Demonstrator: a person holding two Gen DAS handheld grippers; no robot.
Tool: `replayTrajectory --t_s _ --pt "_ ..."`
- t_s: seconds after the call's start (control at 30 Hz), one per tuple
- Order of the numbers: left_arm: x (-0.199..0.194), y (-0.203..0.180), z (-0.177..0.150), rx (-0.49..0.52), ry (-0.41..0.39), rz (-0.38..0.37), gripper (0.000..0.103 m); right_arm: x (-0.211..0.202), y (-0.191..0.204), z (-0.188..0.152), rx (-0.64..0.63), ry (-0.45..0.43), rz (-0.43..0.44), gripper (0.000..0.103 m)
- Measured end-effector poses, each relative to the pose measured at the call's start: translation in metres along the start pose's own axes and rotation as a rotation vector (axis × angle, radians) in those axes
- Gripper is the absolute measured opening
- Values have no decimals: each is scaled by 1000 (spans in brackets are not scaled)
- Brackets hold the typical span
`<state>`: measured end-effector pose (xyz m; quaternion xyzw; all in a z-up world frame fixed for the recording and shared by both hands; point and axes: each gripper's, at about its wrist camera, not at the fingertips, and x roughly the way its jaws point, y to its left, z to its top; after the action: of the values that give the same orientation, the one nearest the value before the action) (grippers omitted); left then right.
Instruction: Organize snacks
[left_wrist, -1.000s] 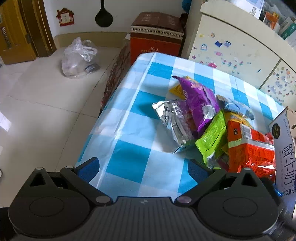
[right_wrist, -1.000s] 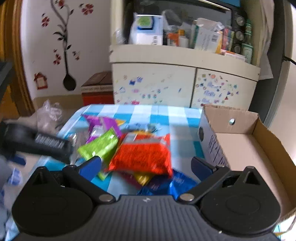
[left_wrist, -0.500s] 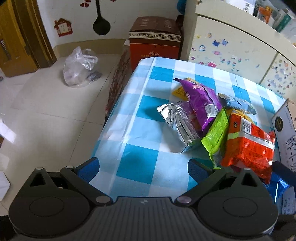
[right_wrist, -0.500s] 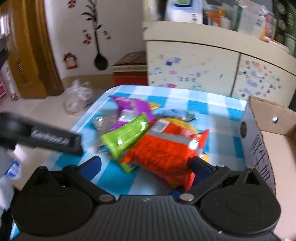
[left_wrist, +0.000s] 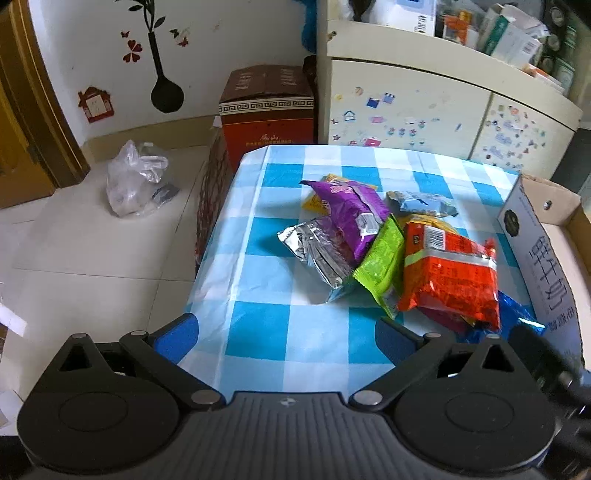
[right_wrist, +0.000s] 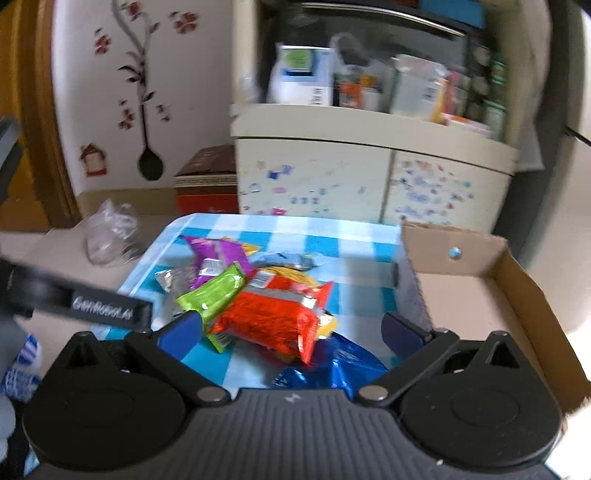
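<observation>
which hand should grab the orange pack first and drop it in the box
Probably the right. Its tongs are open with the orange pack directly between the fingers, and the cardboard box sits just to its right. The left tongs are open over bare tablecloth, with the pack off to the side.

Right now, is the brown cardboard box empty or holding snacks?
Empty as far as visible: the brown cardboard box shows bare floor; snack packets lie outside on the table.

Ahead-left on the tiled floor: knotted clear plastic bag (left_wrist: 135, 182); beyond it, red-and-brown cardboard carton (left_wrist: 269, 110); cream stickered cabinet (left_wrist: 436, 114) ahead-right.
</observation>
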<state>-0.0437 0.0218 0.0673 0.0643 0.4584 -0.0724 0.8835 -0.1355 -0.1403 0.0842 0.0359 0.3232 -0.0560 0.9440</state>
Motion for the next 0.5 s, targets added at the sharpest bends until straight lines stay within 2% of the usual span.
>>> replayTrajectory --t_s 0.2,0.3,0.5 --pt "-9 -4 -9 11 6 -19 103 -15 -7 4 20 5 -58 102" --pt "-14 -8 -13 20 2 -27 103 -21 -12 2 67 9 -58 103" --pt "-17 -11 -16 25 5 -38 103 -16 -10 -1 79 20 -123 102"
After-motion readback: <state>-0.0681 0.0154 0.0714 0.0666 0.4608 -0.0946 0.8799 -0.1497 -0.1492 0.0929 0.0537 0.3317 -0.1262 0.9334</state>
